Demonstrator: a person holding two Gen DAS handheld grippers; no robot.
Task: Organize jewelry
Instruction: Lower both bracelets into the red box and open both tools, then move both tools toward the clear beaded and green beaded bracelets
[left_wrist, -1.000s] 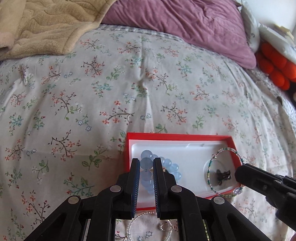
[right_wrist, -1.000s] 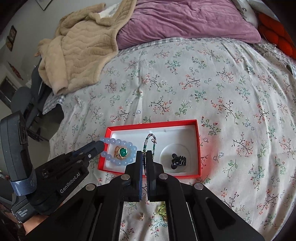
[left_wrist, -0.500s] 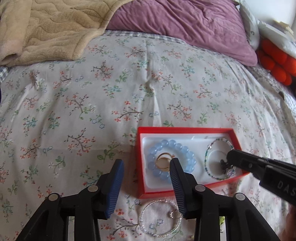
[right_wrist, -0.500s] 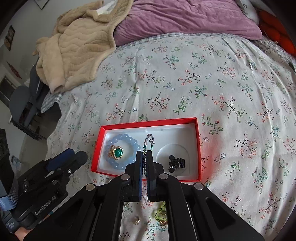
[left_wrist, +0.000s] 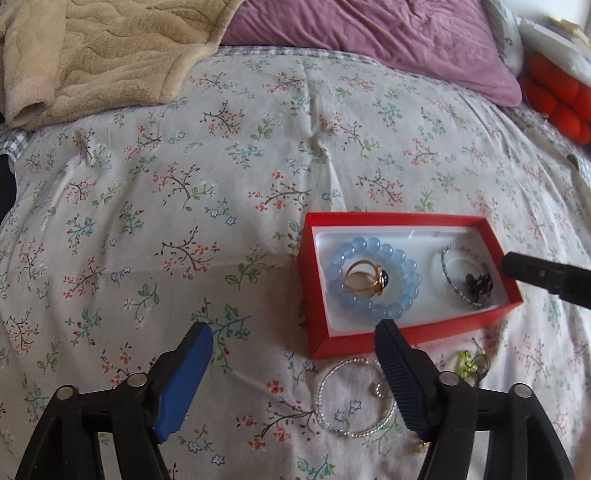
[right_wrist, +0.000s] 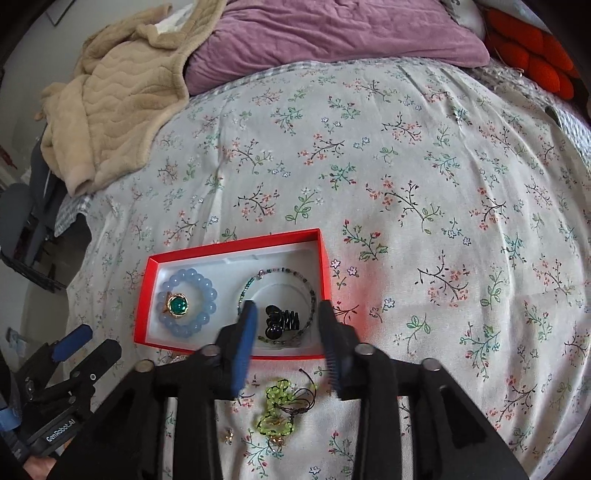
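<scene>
With both my left tool (left_wrist: 293, 345) and right tool (right_wrist: 286, 319) wide open and empty, I should next lower onto the clear bead bracelet (left_wrist: 352, 400) just in front of the red box (left_wrist: 406, 334), pinching only its strand.

A red box (right_wrist: 325, 258) with a white liner lies open on the bedspread. In its left part a blue bead bracelet (right_wrist: 187, 302) lies flat around a gold ring (right_wrist: 178, 305) with a green stone. In its right part a thin beaded bangle (right_wrist: 280, 275) circles a dark clip (right_wrist: 281, 319). In front of the box lie a clear bead bracelet (left_wrist: 351, 398) and a green bead piece (right_wrist: 276, 410).
</scene>
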